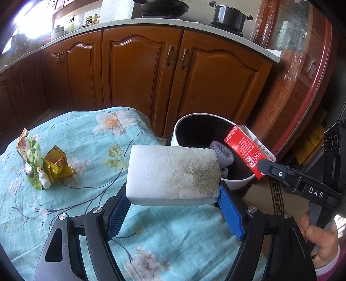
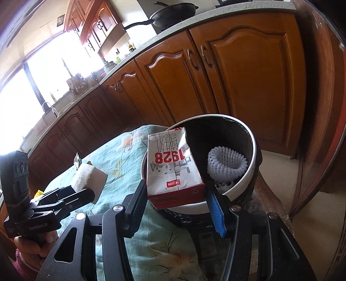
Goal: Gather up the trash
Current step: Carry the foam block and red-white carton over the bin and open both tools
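Observation:
My left gripper (image 1: 173,194) is shut on a white foam block (image 1: 173,173), dirty at its right end, held above the floral tablecloth (image 1: 75,194). The block also shows in the right wrist view (image 2: 88,175). My right gripper (image 2: 176,194) is shut on a red and white milk carton (image 2: 173,168), held over the rim of the white trash bin (image 2: 253,164). In the left wrist view the carton (image 1: 244,149) is tilted over the bin (image 1: 179,127). A white foam net (image 2: 225,162) lies inside the bin. Snack wrappers (image 1: 41,162) lie on the cloth at the left.
Wooden kitchen cabinets (image 1: 151,71) stand behind the table. A pot (image 1: 229,15) and a pan (image 2: 173,13) sit on the counter. A glass cabinet (image 1: 302,54) stands at the right. The bin stands at the table's far right corner.

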`<control>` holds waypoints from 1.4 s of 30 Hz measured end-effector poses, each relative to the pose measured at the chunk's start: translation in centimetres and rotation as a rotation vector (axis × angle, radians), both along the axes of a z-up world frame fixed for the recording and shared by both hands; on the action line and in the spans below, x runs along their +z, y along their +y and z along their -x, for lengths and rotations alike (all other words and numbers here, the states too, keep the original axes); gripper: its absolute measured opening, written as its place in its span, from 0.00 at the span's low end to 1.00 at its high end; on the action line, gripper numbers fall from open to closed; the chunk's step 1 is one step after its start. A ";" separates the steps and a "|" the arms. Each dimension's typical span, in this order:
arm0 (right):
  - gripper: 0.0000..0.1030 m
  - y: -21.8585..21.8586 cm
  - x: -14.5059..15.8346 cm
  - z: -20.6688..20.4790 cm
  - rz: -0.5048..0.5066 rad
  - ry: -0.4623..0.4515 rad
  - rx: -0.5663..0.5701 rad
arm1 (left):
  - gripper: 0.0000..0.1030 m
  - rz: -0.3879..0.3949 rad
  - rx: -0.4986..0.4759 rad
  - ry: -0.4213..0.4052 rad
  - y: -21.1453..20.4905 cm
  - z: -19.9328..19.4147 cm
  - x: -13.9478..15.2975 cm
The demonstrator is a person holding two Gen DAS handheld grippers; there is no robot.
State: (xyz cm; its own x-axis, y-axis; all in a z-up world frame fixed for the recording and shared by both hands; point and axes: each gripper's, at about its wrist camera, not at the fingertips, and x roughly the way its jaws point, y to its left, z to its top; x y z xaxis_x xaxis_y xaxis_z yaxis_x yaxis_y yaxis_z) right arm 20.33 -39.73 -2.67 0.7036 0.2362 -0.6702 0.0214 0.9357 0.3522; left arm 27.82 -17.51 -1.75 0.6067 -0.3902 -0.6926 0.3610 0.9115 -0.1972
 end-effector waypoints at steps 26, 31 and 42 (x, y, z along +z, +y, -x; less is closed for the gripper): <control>0.52 -3.4 -0.7 -3.6 0.051 0.060 -0.042 | 0.74 -0.079 -0.068 0.036 -7.3 -6.8 -1.4; 0.52 -4.0 -0.8 -4.5 0.059 0.076 -0.045 | 0.74 -0.108 -0.079 0.039 -8.4 -8.1 -1.8; 0.54 -5.0 -1.3 -5.7 0.034 0.105 -0.044 | 0.79 -0.123 -0.091 0.074 -10.0 -9.7 -2.8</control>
State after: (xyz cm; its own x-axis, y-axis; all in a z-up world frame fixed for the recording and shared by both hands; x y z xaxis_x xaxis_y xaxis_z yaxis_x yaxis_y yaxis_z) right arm 26.00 -44.77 -4.00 0.6382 0.1827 -0.7478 0.0973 0.9445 0.3138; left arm 37.54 -27.50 -4.50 0.5185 -0.3507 -0.7799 0.4314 0.8947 -0.1156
